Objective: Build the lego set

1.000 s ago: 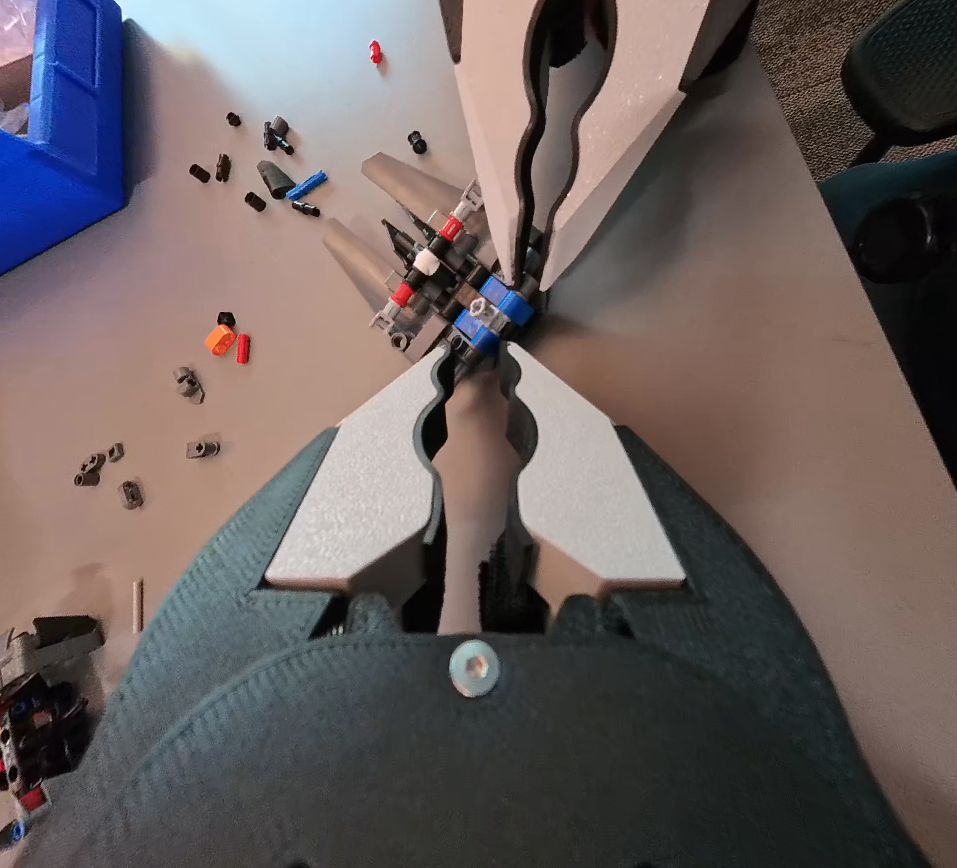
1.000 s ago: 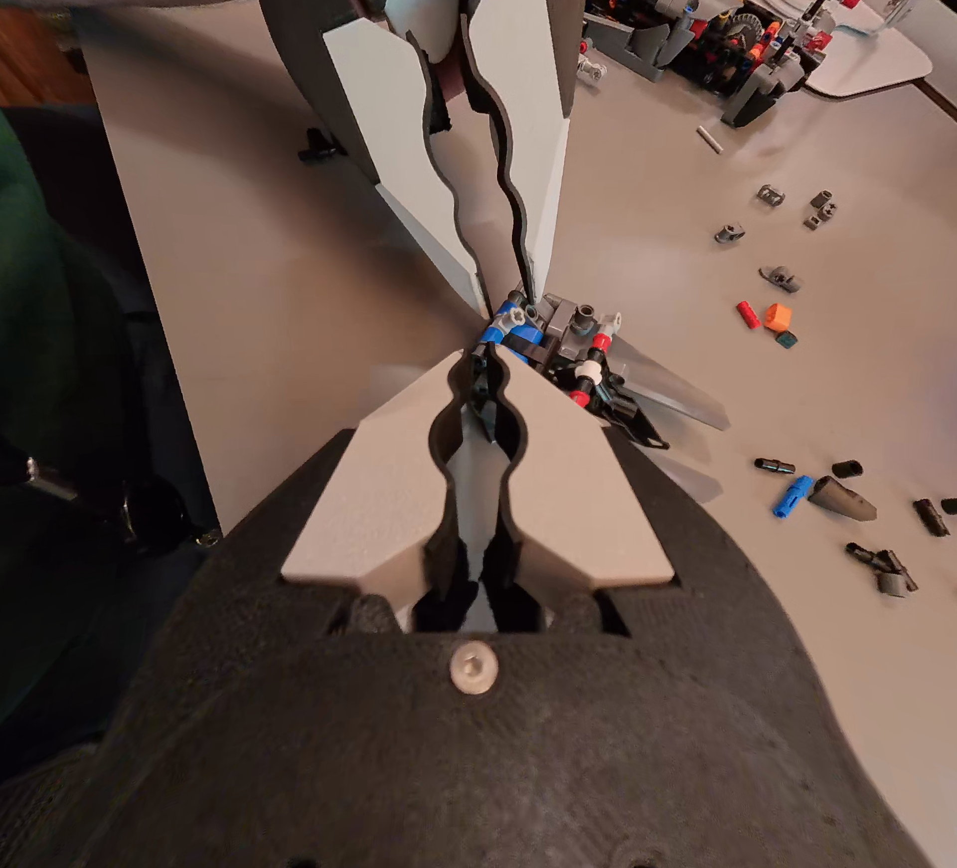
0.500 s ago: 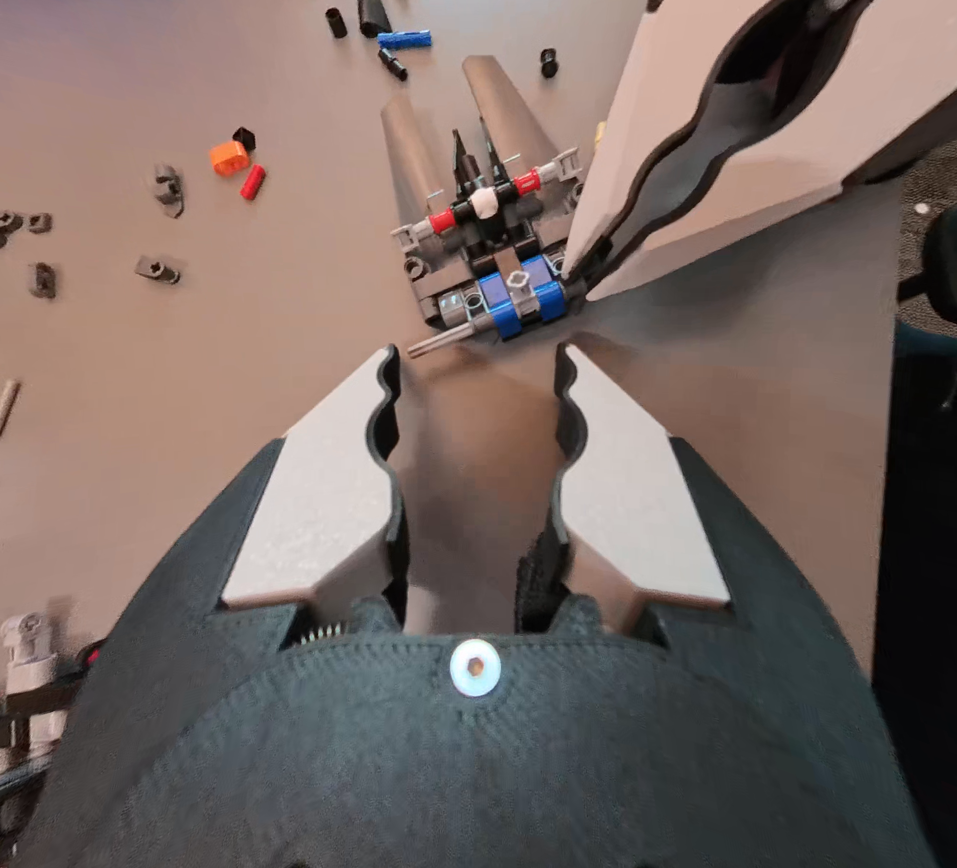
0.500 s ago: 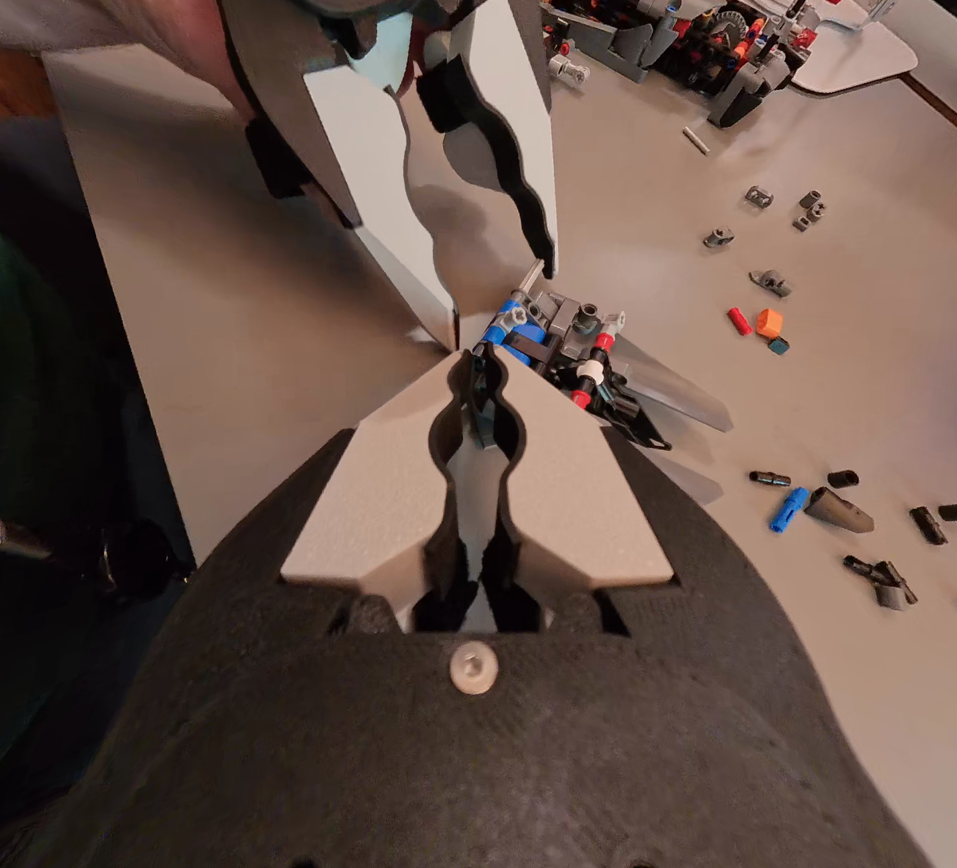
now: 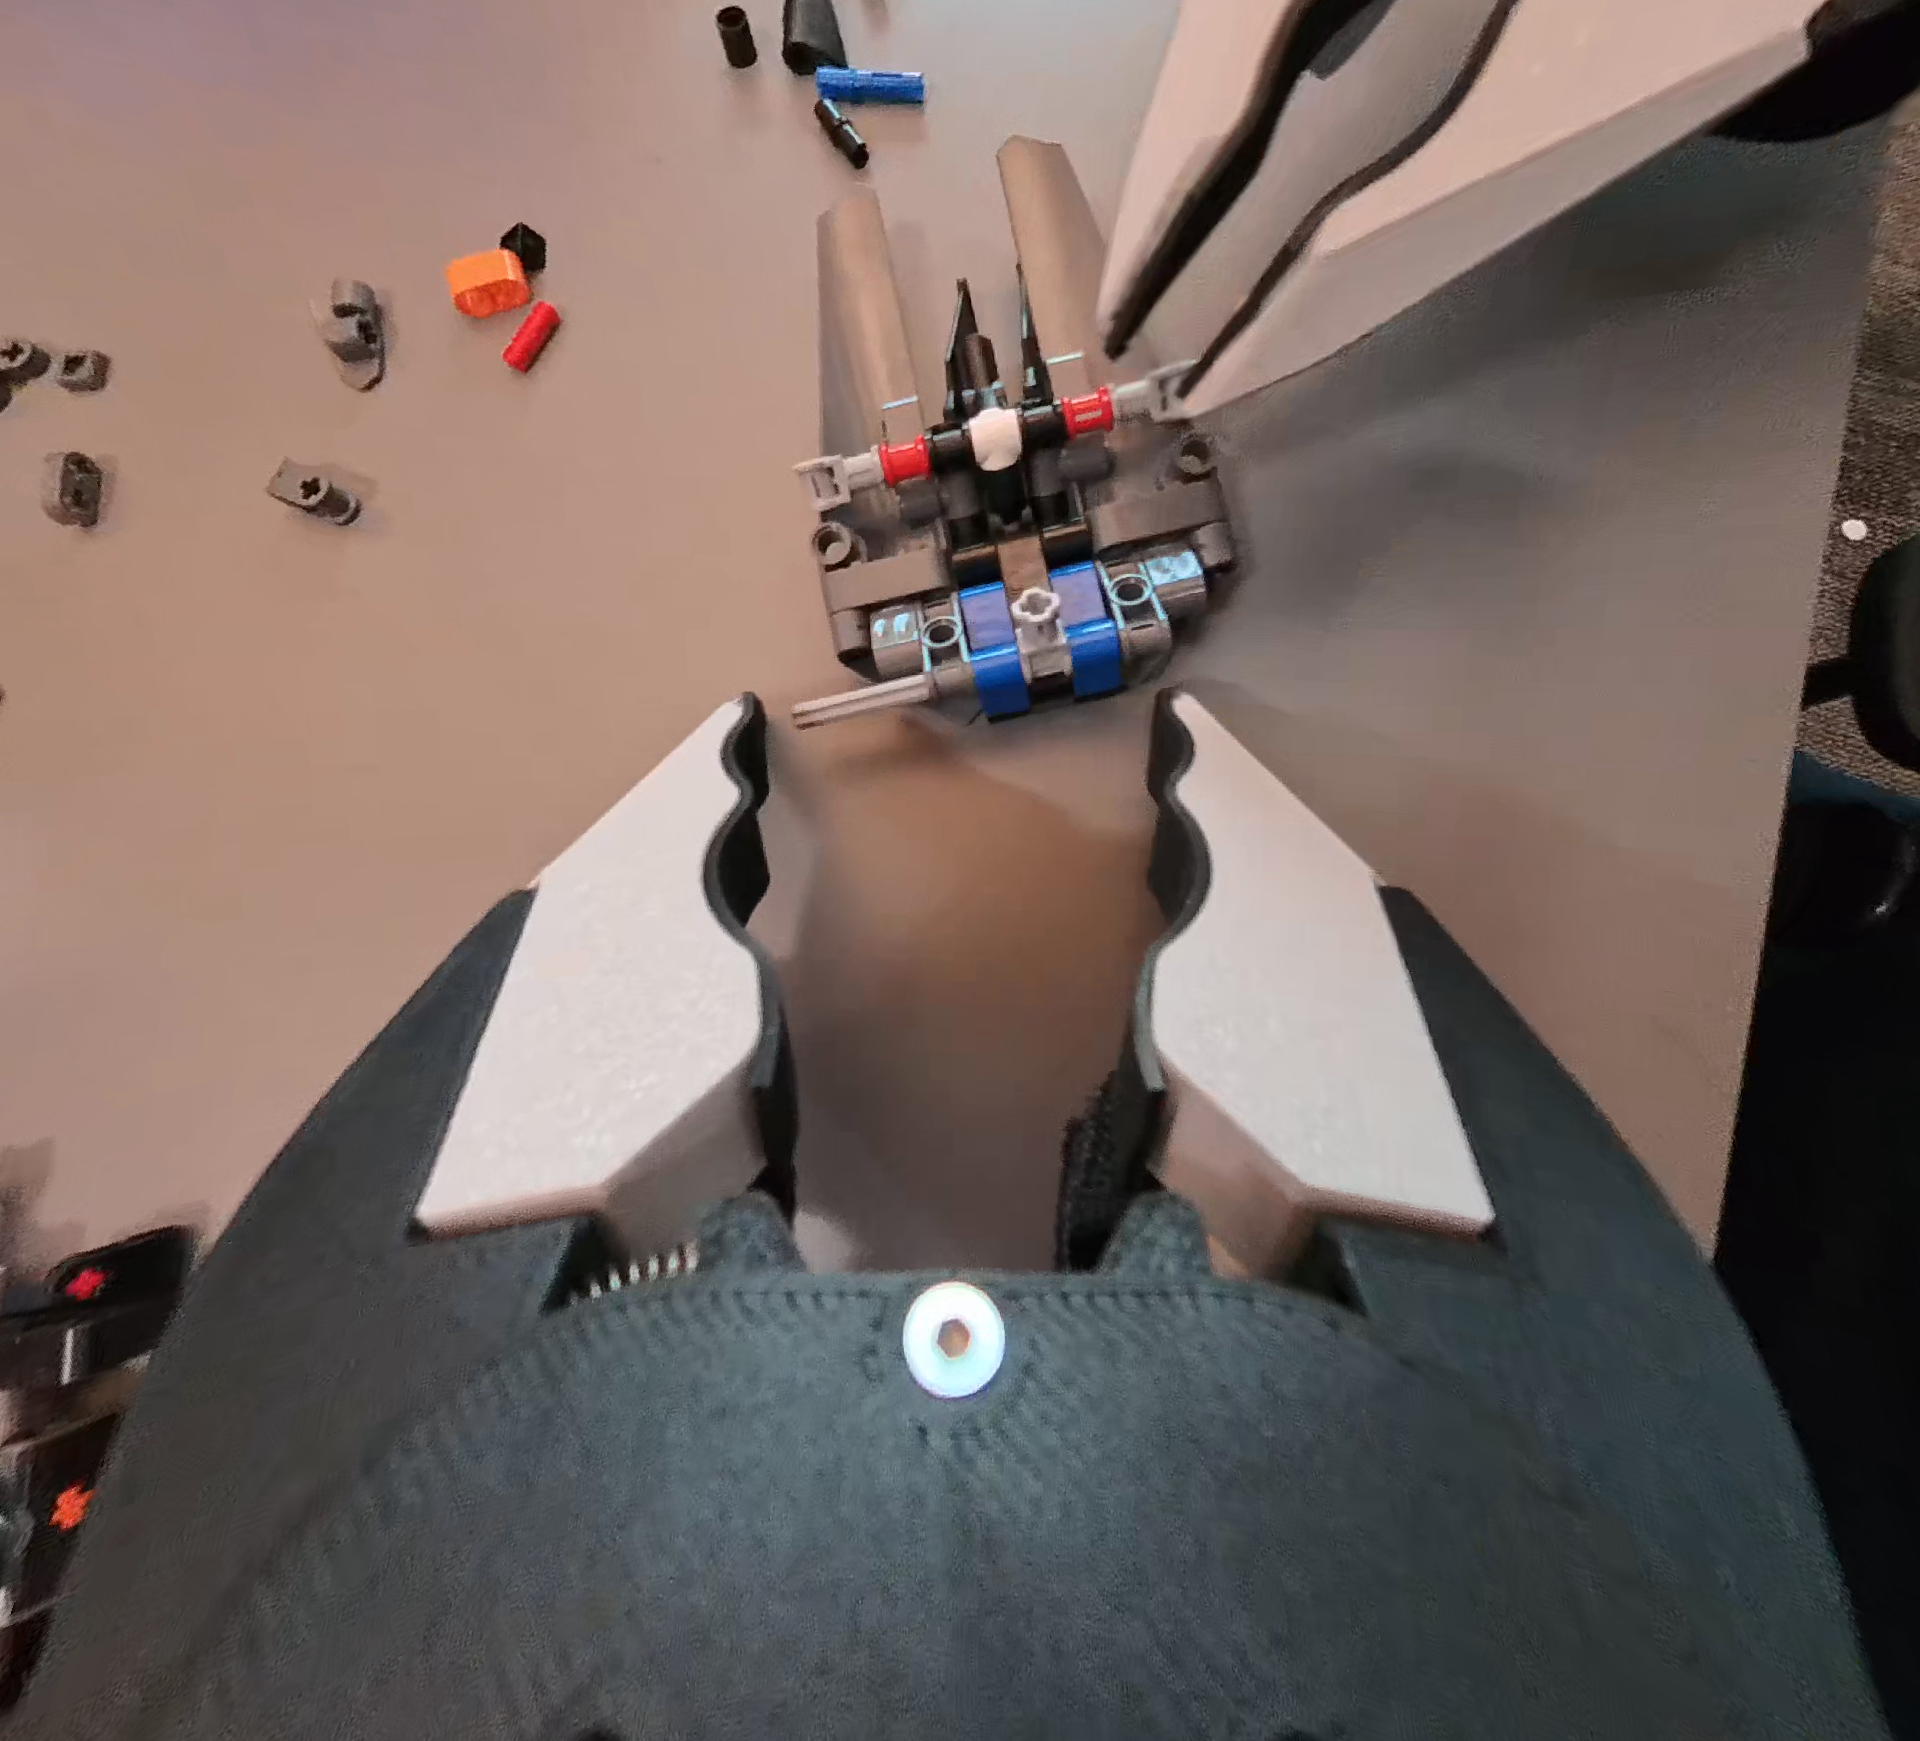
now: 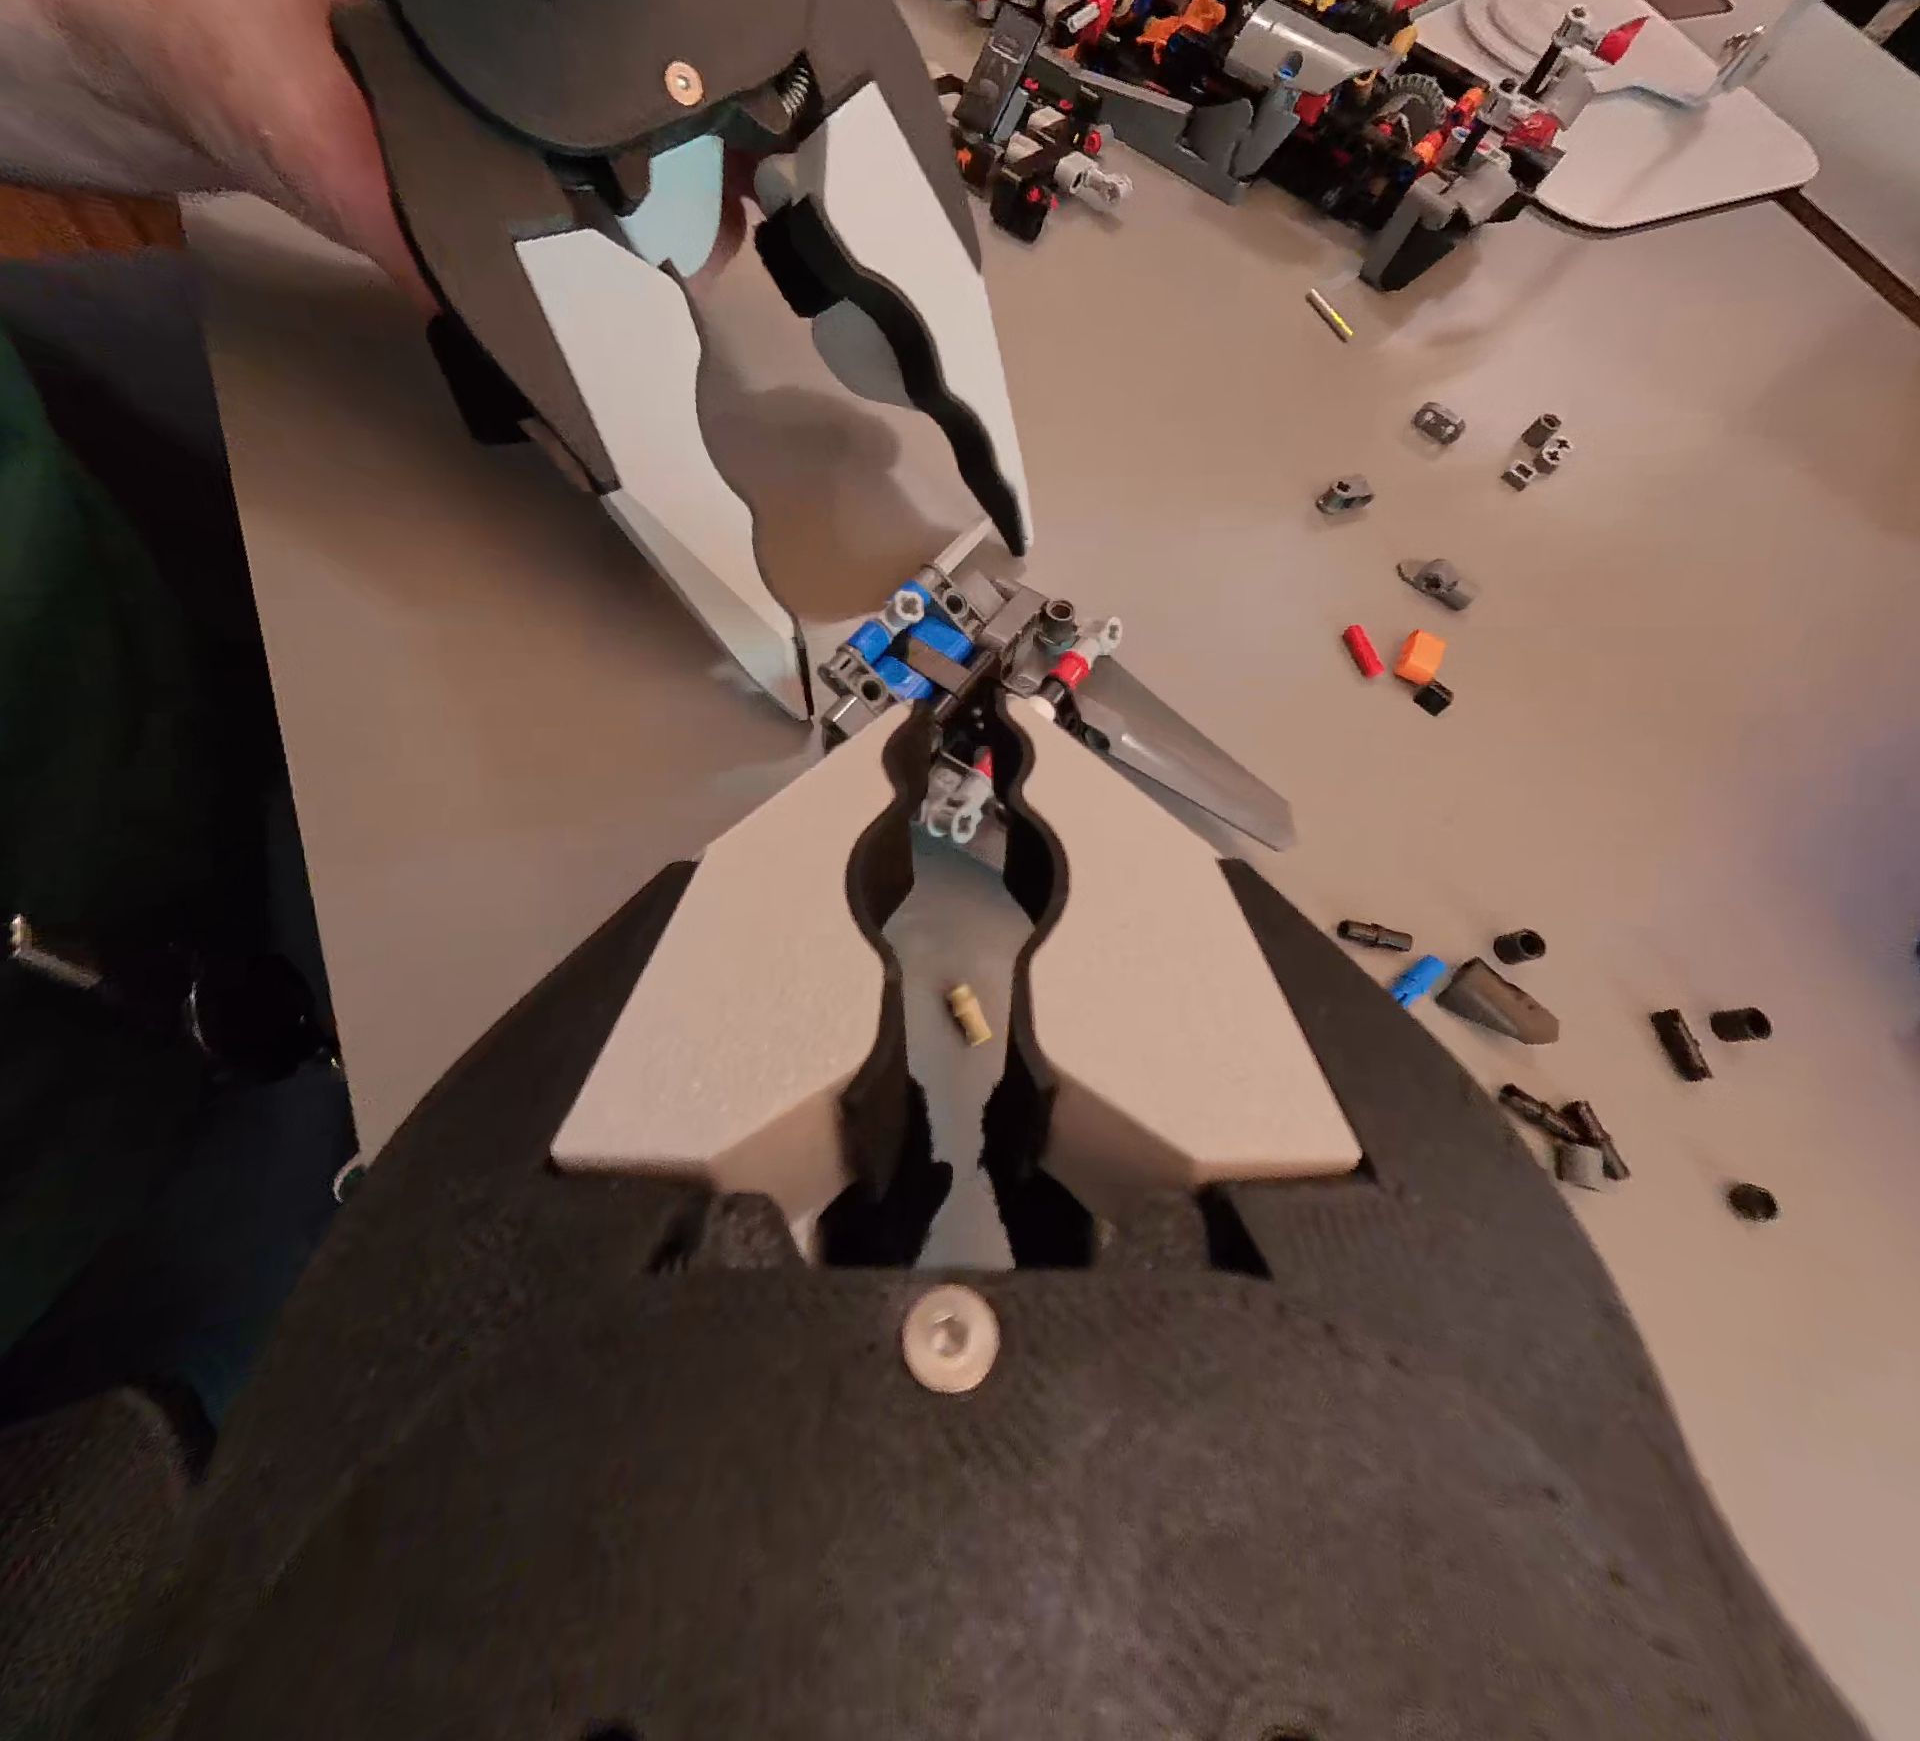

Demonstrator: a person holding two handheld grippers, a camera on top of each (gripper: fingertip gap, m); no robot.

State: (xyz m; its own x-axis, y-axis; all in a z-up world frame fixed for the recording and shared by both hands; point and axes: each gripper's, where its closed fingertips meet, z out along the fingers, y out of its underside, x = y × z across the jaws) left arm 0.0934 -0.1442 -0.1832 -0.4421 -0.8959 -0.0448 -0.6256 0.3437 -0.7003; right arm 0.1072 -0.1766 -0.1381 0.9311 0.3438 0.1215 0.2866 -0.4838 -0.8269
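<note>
My left gripper (image 5: 951,715) is wide open and empty, just short of the model (image 5: 1023,548) at mid-frame. My right gripper (image 6: 961,725) pinches its side bar. The model looks light but snaps apart easily — I'd grab the blue block (image 5: 1039,642).

The bare strip of table (image 5: 977,912) between the spread fingers of the left gripper (image 5: 956,715) lies free right up to the blue end of the small lego assembly (image 5: 1023,548). The right gripper (image 6: 961,715), its tips closed in on the assembly's cross axle, blocks that side. To the other side, loose pieces such as an orange block (image 5: 486,282) and a red pin (image 5: 531,334) dot the table with open gaps between them, while a large lego build (image 6: 1226,50) crowds the far part.
</note>
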